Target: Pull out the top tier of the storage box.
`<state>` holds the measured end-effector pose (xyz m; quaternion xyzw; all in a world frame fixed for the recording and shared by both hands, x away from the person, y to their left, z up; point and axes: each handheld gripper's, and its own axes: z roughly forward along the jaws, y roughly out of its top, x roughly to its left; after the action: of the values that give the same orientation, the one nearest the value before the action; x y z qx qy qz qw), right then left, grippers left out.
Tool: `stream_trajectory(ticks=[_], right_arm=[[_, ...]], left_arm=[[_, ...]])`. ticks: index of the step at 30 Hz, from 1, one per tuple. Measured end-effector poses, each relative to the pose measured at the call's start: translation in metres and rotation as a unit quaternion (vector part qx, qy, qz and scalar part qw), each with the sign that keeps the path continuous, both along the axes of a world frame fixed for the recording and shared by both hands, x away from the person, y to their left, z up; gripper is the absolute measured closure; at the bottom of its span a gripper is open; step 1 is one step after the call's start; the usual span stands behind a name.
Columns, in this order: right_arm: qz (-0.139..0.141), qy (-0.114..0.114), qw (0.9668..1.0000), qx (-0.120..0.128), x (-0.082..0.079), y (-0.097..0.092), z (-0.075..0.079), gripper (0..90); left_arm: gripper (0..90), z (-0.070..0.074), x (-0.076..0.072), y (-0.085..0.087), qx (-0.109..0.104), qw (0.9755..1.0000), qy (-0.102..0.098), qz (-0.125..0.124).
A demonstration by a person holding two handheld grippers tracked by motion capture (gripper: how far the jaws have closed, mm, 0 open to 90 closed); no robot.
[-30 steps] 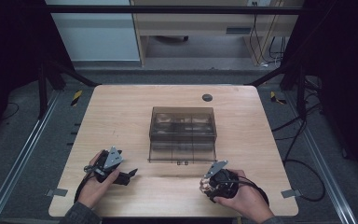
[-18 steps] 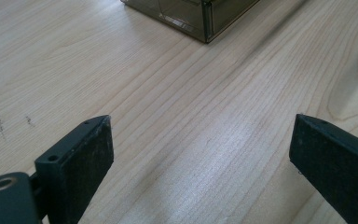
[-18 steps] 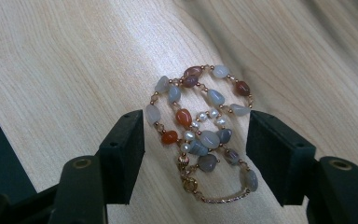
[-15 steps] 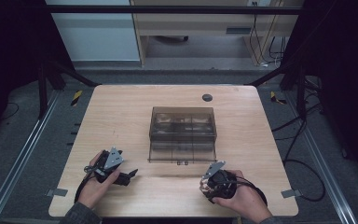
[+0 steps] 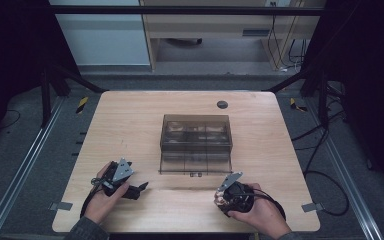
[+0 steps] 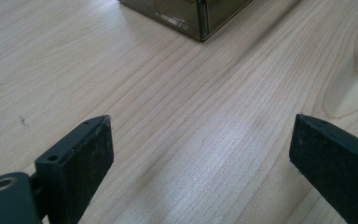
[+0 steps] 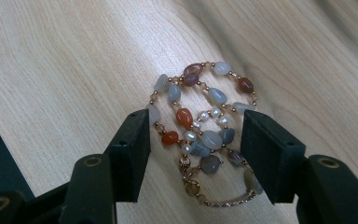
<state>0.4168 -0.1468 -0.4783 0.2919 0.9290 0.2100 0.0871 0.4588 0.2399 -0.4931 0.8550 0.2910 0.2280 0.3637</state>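
A heap of bead strands, with orange, grey and pearl beads on gold links, lies on the wooden table. My right gripper points down over it, and the heap sits between the two jaws, its edges close to both pads. These jaws have just been closing and stand open. In the high view the right gripper is near the table's front edge, held in a hand. My left gripper rests at the front left; its jaws are wide open over bare wood.
A smoky see-through box with compartments stands at the table's middle, and its corner is ahead of the left gripper. A dark round grommet sits at the back. Cables trail off the right edge.
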Motion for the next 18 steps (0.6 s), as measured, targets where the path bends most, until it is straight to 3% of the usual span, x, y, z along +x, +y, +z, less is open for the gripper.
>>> stream_trajectory(ticks=[6, 18], right_arm=[[-0.002, 0.008, 0.9999, 0.015, 0.0007, -0.002, -0.0007, 47.6], [-0.003, 0.001, 0.9996, 0.029, 0.0021, -0.0041, -0.0015, 60.4]], left_arm=[[6.0, 0.0006, -0.0005, 0.0009, -0.003, 1.0, 0.001, 0.002], [6.7, 0.0028, -0.0014, 0.002, -0.006, 1.0, 0.001, 0.004]])
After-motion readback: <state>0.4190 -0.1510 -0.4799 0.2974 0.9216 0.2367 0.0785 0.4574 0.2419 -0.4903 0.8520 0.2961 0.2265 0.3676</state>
